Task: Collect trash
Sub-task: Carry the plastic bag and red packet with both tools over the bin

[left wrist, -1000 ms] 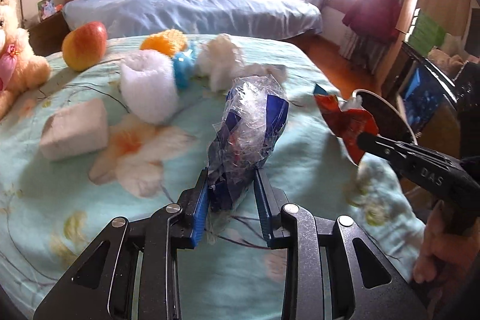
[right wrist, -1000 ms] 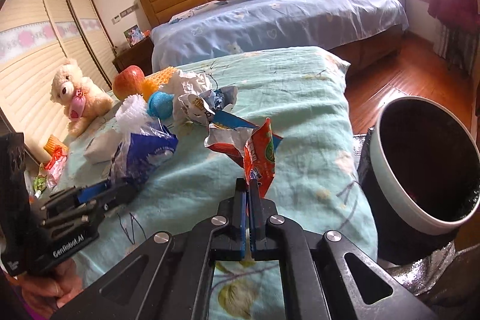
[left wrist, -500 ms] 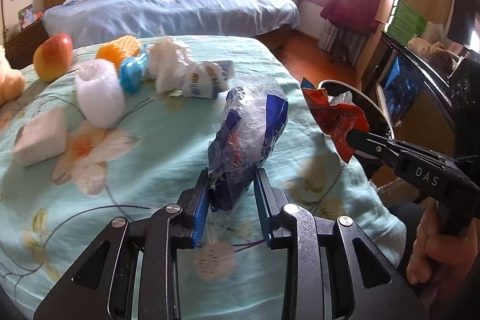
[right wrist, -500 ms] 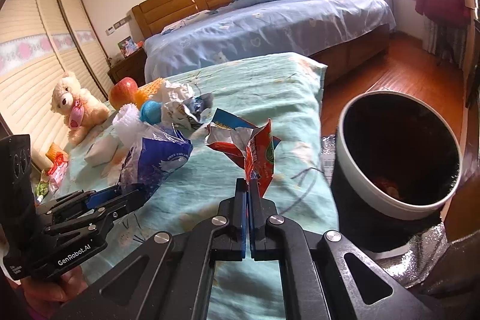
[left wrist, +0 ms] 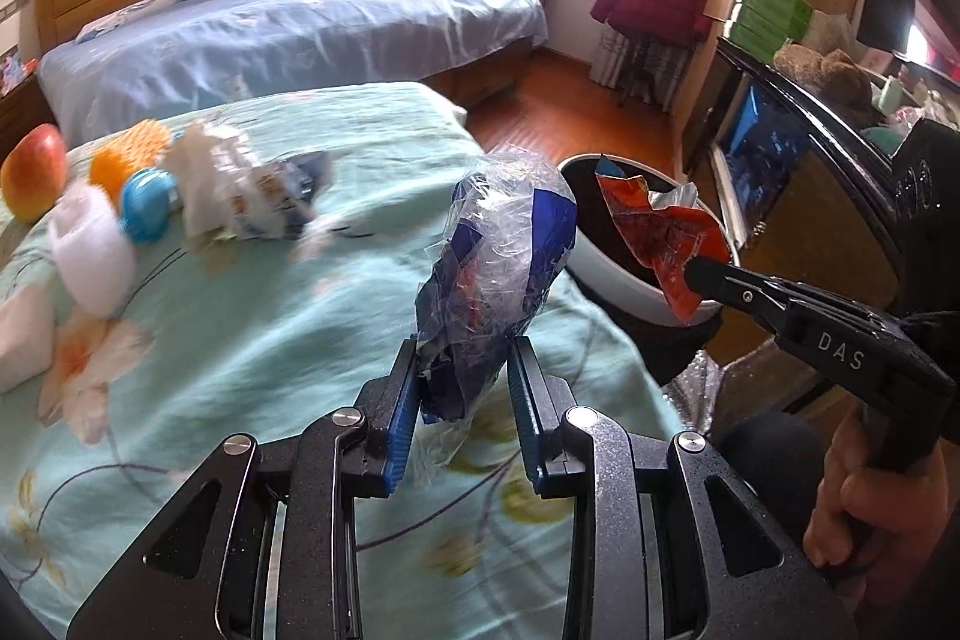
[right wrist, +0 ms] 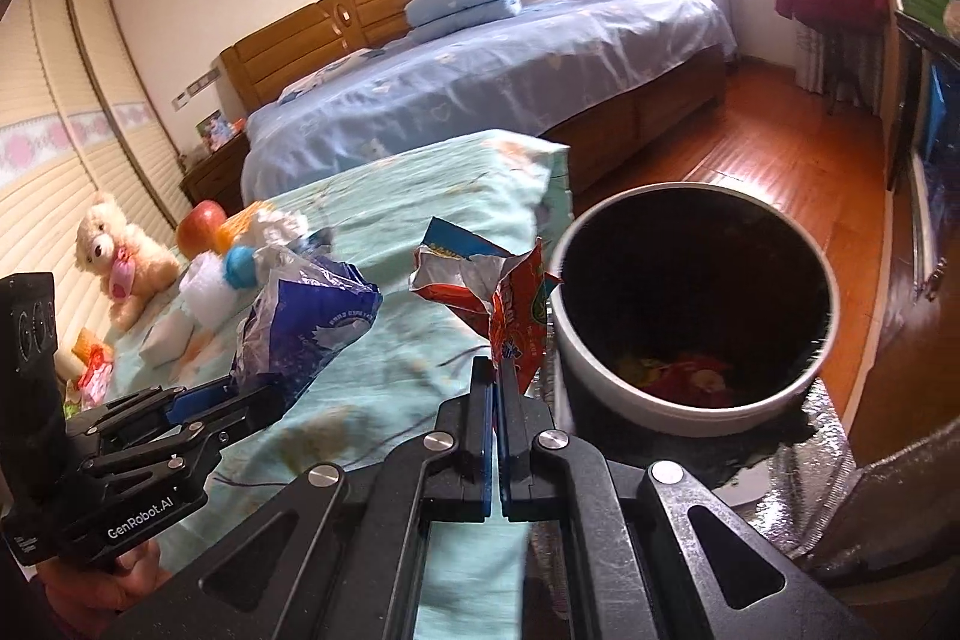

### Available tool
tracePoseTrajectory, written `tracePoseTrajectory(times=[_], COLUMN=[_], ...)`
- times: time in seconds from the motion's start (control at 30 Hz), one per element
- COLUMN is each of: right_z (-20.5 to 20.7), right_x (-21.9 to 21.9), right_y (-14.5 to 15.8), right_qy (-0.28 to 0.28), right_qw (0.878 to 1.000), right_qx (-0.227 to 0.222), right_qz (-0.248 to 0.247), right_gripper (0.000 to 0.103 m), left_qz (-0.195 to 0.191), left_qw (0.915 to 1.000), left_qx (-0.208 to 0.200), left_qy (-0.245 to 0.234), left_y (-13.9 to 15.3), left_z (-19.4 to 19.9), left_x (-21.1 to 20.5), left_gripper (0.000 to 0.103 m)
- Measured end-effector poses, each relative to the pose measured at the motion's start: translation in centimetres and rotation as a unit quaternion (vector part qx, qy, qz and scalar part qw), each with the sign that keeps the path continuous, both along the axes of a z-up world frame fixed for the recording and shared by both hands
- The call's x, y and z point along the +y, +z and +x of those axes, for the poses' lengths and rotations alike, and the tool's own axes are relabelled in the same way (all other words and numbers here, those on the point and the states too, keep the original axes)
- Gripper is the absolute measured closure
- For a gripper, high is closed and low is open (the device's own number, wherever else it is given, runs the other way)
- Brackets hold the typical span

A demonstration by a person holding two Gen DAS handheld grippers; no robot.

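My left gripper [left wrist: 463,358] is shut on a crumpled blue and clear plastic bag [left wrist: 504,256], held above the green bedspread; it also shows in the right wrist view [right wrist: 300,322]. My right gripper [right wrist: 497,370] is shut on a red snack wrapper [right wrist: 510,304], held at the near rim of the white trash bin [right wrist: 660,412]. In the left wrist view the wrapper [left wrist: 666,232] hangs over the bin [left wrist: 606,274]. The bin holds some trash at its bottom. More crumpled wrappers [left wrist: 240,196] lie on the bed.
On the bed lie an apple [left wrist: 33,172], an orange ball [left wrist: 129,151], a blue round thing [left wrist: 144,202], a white roll [left wrist: 90,250] and a teddy bear [right wrist: 120,262]. A blue bed [left wrist: 288,34] stands behind. A dark cabinet [left wrist: 798,148] stands right of the bin.
Both grippers have moved right toward the bin with their trash. The red wrapper went from above the bed to the bin's rim. The bin looms larger in both views.
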State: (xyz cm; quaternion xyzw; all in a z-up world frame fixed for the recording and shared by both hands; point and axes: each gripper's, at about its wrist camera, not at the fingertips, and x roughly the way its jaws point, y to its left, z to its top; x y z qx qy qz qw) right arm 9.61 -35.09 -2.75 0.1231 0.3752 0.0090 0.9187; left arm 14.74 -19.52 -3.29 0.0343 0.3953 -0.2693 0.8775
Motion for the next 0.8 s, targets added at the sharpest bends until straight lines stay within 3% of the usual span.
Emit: tracePoseTrajectory(times=[0.8], right_z=[0.9], right_x=[-8.3], right_y=[-0.6], right_qy=[-0.075], right_qw=[0.997], right_qx=[0.008], right_qz=[-0.006], right_gripper=[0.102], left_qz=[0.018], left_qw=[0.9982], left_qx=[0.009], left_qy=[-0.056], left_y=[0.1], left_z=[2.3], left_x=[-9.5], left_gripper=[0.076])
